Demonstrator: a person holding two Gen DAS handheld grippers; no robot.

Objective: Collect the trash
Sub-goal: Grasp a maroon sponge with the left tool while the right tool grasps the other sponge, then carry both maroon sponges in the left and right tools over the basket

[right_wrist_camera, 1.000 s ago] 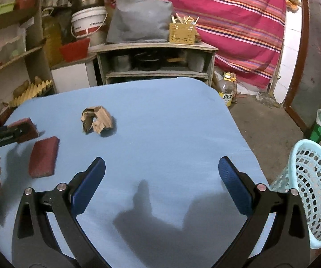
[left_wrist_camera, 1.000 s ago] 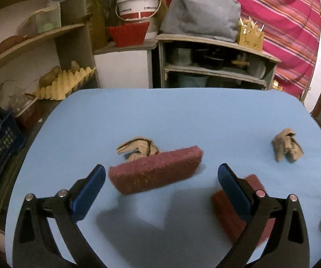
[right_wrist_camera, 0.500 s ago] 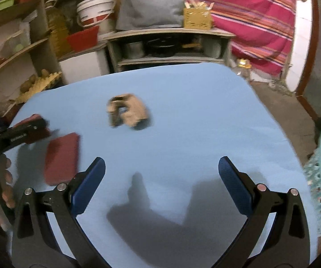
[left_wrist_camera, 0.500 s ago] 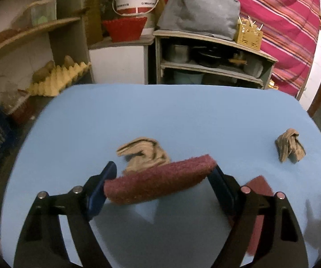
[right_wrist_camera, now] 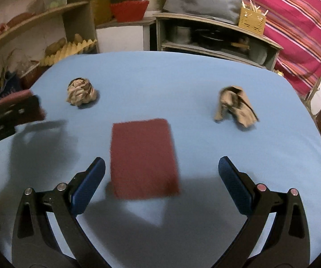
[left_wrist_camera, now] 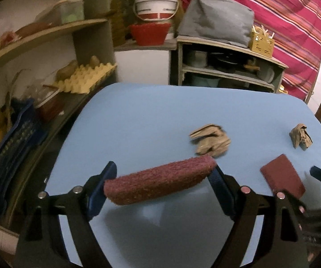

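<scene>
My left gripper (left_wrist_camera: 162,179) is shut on a maroon scouring pad (left_wrist_camera: 160,181), bowed between the fingers and lifted above the blue table (left_wrist_camera: 138,120); it shows at the left edge of the right wrist view (right_wrist_camera: 15,109). A second maroon pad (right_wrist_camera: 143,156) lies flat on the table, just ahead of and between the fingers of my open right gripper (right_wrist_camera: 161,178); it also shows in the left wrist view (left_wrist_camera: 282,182). Two crumpled brown paper wads lie farther back: one (right_wrist_camera: 81,91) left, one (right_wrist_camera: 235,106) right; they also show in the left wrist view (left_wrist_camera: 210,140) (left_wrist_camera: 300,136).
Wooden shelves with an egg tray (left_wrist_camera: 86,78) and a blue crate (left_wrist_camera: 11,147) stand left of the table. A shelf unit (right_wrist_camera: 216,38) with pots stands behind it, with a striped curtain (right_wrist_camera: 294,22) to the right.
My left gripper closed on the maroon pad, lifted it and swung left. My right gripper moved left, bringing the flat pad between its open fingers; the basket left its view.
</scene>
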